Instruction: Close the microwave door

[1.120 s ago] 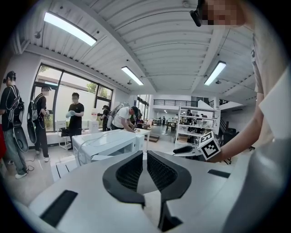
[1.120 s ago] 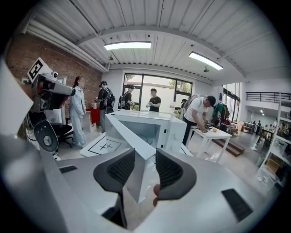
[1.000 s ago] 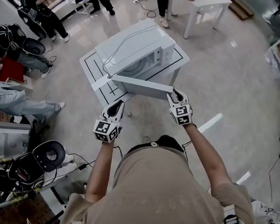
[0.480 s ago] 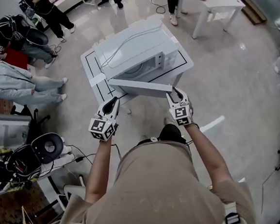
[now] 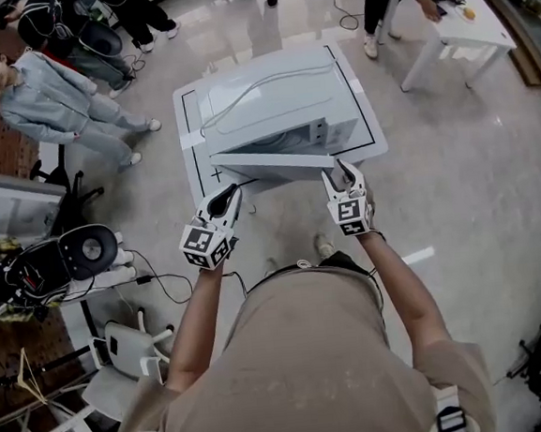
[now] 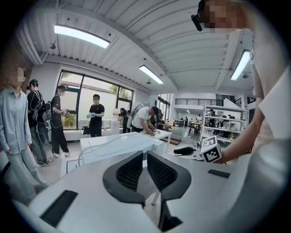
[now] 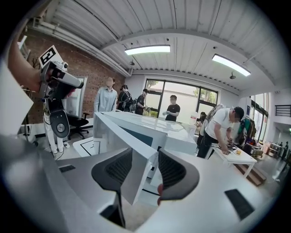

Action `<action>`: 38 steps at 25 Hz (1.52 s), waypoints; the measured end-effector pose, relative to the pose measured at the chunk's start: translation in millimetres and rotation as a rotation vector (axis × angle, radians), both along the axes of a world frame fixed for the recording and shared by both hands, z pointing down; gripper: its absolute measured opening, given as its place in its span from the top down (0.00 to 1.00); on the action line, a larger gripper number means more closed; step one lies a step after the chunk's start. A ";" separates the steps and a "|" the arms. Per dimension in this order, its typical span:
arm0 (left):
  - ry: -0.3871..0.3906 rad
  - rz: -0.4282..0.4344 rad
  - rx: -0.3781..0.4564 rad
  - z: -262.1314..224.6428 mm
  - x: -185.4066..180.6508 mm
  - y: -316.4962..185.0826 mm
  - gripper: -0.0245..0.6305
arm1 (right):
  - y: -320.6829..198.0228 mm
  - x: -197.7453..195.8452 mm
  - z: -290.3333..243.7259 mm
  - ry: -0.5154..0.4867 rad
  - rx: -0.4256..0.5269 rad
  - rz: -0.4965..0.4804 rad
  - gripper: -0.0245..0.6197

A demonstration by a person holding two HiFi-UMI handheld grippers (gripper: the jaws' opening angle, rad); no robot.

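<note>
White enamel all over – the boxy white microwave oven (image 5: 279, 101) sits in the middle of a white table (image 5: 195, 160) marked with black lines, straight ahead of me. Its long white door (image 5: 276, 167) is not shut. It hangs on the hinge at my left, and its free end stands out from the oven front towards me, at what I judge to be a shallow angle.

That free end is where my right tool (image 5: 341, 169) is. In the right gripper view the door's edge stands between the two black ribbed pads, and the jaws are opening, with a clear gap between the door and the pad on the right. I read that as a loose straddle, not a clamp. My left tool (image 5: 229, 195) hangs just off the table's near edge, level with the hinge side; its jaws are drawn together and nothing is between them.

As for progress, I would say most of the swing is behind the door and the last part is left – the free end needs pushing flat against the oven front until the latch catches.

Round about is a glossy grey floor, several people stand beyond the table, and a second white table (image 5: 441, 17) at the far right has someone bent over it.
</note>
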State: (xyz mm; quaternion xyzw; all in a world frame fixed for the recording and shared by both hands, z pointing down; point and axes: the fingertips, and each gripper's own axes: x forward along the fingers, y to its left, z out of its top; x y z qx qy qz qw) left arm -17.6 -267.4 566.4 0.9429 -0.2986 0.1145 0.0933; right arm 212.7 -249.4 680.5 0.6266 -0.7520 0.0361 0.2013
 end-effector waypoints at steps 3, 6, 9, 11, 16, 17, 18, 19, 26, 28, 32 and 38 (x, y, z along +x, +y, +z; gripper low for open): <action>-0.005 -0.038 -0.004 1.4 3.4 0.6 0.94 | -19.0 0.5 -2.3 0.014 0.011 -0.043 0.70; -0.006 -0.082 -0.001 -1.0 5.3 1.5 0.94 | -32.8 5.4 -4.1 0.039 0.027 -0.070 0.69; -0.008 -0.125 0.006 -3.1 4.5 0.3 0.94 | -46.2 13.7 -7.2 0.070 0.051 -0.080 0.68; -0.009 -0.156 0.007 -3.7 0.9 -0.6 0.94 | -55.6 16.7 -7.8 0.089 0.057 -0.093 0.68; -0.012 -0.215 0.002 -5.0 -4.7 -1.4 0.94 | -73.7 23.7 -7.1 0.169 0.064 -0.132 0.68; -0.013 -0.224 0.000 -4.5 -4.5 -1.0 0.94 | -76.3 25.9 -6.3 0.183 0.065 -0.138 0.68; -0.013 -0.234 -0.002 -4.0 -4.2 -0.8 0.94 | -78.9 28.1 -5.6 0.193 0.065 -0.144 0.68; -0.014 -0.243 -0.004 -3.6 -4.0 -0.8 0.94 | -81.7 30.1 -4.8 0.198 0.063 -0.148 0.68; -0.015 -0.276 -0.010 -5.5 -0.7 -4.0 0.94 | -100.9 35.5 -6.6 0.213 0.056 -0.177 0.68; -0.017 -0.281 -0.010 -5.0 0.8 -3.3 0.94 | -102.7 34.3 -6.7 0.214 0.057 -0.189 0.67; -0.023 -0.293 -0.013 -1.5 3.0 -0.5 0.94 | -103.6 38.4 -4.7 0.195 0.054 -0.170 0.62; -0.029 -0.302 -0.007 -3.3 -0.4 -1.2 0.94 | -104.7 36.0 -5.6 0.187 0.032 -0.165 0.61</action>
